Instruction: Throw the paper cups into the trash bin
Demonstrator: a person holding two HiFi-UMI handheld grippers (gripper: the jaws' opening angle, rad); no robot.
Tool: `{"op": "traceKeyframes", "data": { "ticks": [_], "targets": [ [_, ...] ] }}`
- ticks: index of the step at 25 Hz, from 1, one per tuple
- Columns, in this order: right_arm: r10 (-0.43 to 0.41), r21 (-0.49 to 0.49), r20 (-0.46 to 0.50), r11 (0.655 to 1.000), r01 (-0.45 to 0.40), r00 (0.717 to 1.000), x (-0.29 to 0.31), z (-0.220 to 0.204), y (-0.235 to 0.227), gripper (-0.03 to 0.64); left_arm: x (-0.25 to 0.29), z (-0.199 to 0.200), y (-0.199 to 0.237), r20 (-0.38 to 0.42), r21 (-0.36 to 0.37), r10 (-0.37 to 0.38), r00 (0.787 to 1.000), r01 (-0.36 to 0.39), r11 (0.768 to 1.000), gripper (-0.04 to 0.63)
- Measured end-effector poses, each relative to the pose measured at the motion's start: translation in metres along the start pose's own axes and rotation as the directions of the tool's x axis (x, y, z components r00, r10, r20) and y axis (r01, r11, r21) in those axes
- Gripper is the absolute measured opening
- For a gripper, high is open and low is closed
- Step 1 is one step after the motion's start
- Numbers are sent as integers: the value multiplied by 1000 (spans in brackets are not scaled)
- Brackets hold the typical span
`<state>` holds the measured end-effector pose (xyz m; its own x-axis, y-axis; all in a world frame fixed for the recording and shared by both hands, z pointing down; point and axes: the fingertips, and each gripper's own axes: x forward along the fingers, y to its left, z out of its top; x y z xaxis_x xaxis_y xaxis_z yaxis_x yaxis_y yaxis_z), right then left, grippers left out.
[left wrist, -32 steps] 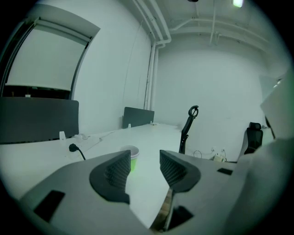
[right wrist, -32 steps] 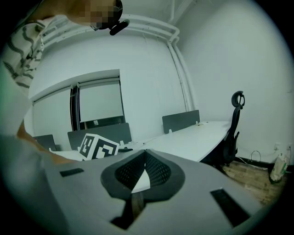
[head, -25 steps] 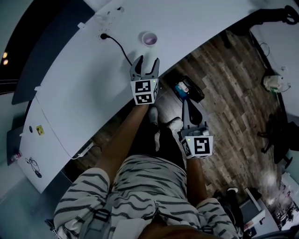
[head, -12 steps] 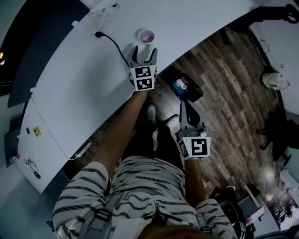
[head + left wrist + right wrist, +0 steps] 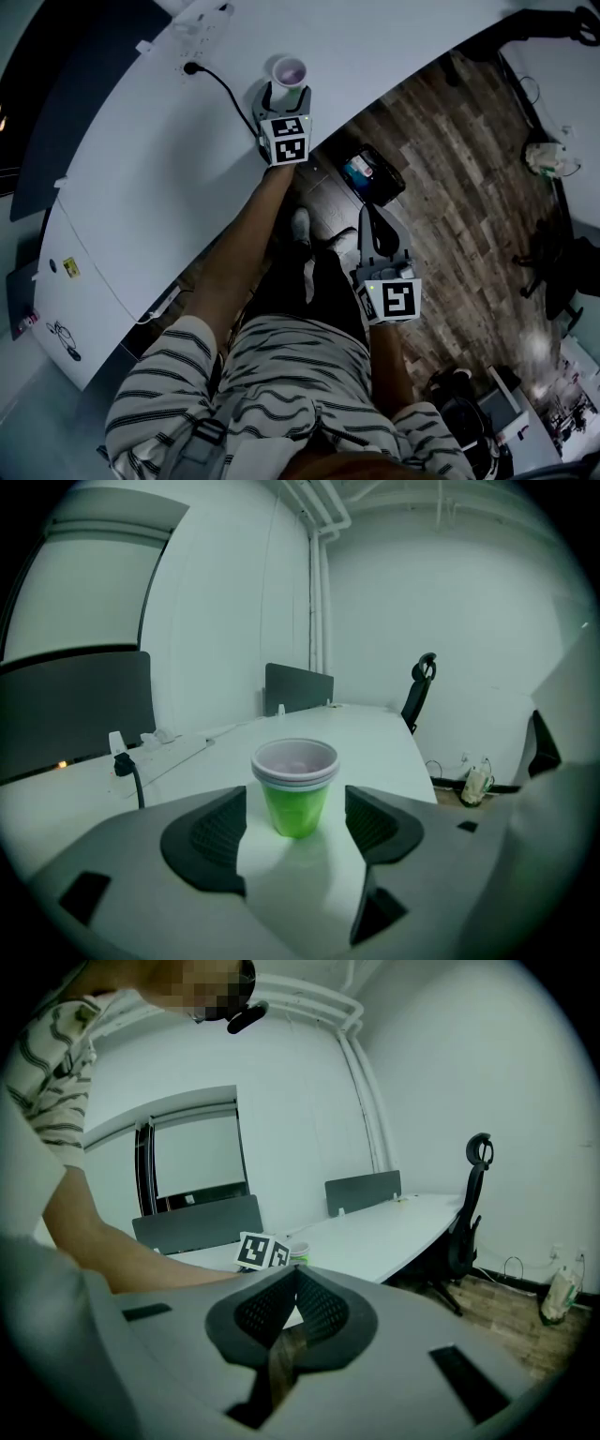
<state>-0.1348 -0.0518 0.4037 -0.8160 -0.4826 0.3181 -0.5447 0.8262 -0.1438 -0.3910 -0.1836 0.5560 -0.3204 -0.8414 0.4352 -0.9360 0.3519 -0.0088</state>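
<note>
Near the front edge of the white surface [image 5: 141,159], a green paper cup [image 5: 295,797] with a white rim stands upright; a second rim shows under the first, so it appears to be a nested stack; left hand-held gripper [image 5: 285,96] reaches in from the edge with the cup between its jaws, which are opening, both pads clear of the cup wall, with bare surface showing on either side of the cup; black cable [image 5: 236,96] with its plug lies left of the cup, apart from it; beyond and to the right of the cup the surface is bare as far as a low divider [image 5: 298,684]; past the curved edge lies wood floor [image 5: 469,159], with a dark container [image 5: 378,176] near the person's feet; right hand-held gripper [image 5: 292,1283] hangs low over that floor beside the leg, jaws together with nothing between them, well apart from the cup.
</note>
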Motion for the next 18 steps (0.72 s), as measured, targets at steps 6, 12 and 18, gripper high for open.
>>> {"op": "traceKeyframes", "data": {
  "ticks": [6, 12, 18],
  "targets": [
    [-4, -4, -6, 1000, 4, 1000, 4, -1, 2, 9, 17, -10, 8, -27, -4, 13, 1000, -13, 1000, 324],
    [-32, -22, -26, 999, 31, 999, 1, -7, -1, 9, 25, -16, 8, -43, -12, 17, 999, -18, 1000, 324],
    [-40, -16, -39, 999, 40, 998, 4, -12, -7, 9, 37, -10, 6, -31, -19, 2, 1000, -3, 1000, 322]
  ]
}}
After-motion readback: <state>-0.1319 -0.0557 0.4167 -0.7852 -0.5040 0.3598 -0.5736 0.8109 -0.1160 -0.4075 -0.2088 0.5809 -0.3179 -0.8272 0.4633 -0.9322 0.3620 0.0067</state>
